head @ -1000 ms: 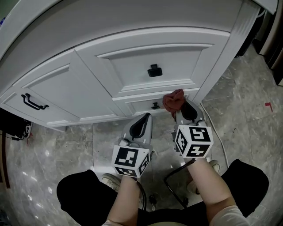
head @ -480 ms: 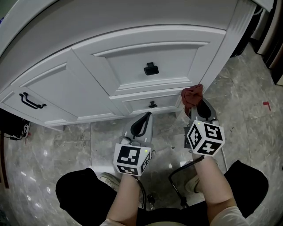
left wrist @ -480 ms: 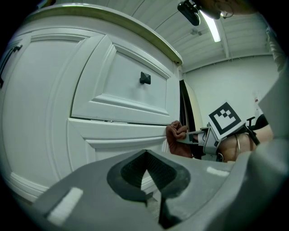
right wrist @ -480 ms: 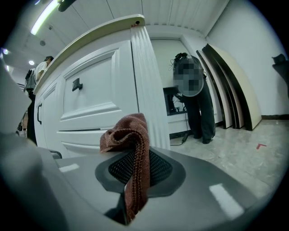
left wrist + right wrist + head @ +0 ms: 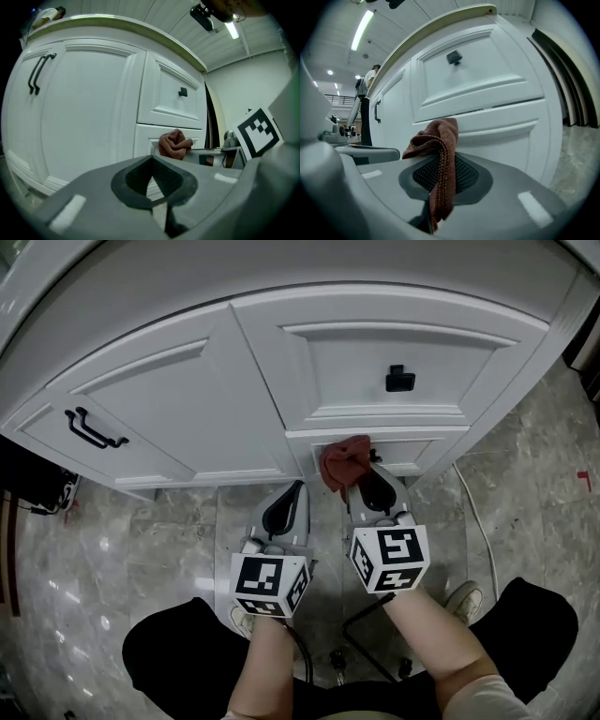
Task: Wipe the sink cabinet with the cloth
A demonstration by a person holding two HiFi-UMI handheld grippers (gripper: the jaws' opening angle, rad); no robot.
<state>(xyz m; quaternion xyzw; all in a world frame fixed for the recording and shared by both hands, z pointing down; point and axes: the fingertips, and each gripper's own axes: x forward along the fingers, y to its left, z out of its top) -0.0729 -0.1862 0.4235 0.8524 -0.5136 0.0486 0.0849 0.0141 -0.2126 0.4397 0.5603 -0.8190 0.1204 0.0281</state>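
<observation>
Cloth (image 5: 343, 463): a small rust-brown towelling rag, bunched at the tip of the right tongs (image 5: 356, 486). A stitched edge trails back down between the two pads.
Right tongs: pinching the cloth. The right gripper view shows the fabric running straight through the closed pads.
Left tongs (image 5: 292, 491): pressed together on nothing, just left of the right tongs, with the tips short of the cabinet.
Sink cabinet (image 5: 187, 409): white and panelled, directly ahead of both tongs. A black knob (image 5: 400, 379) sits above and right of the right tongs, and a black bar handle (image 5: 89, 427) is far off to the left.
Contact: the wad meets the low drawer front (image 5: 412, 451) just beyond the right tips. It seems to touch, though how firmly it presses cannot be read.
Handling: probably light, soft and limp. It will fold and drag rather than slide, and it should yield under pressure without marking the paint.
Where to hold: a grip on the folded middle seems best, much as it is now. That leaves a padded lump ahead of the tips, so fabric rather than pad rubs the panel.
Risk: a thin pinch on a single edge could pull free during a stroke.
</observation>
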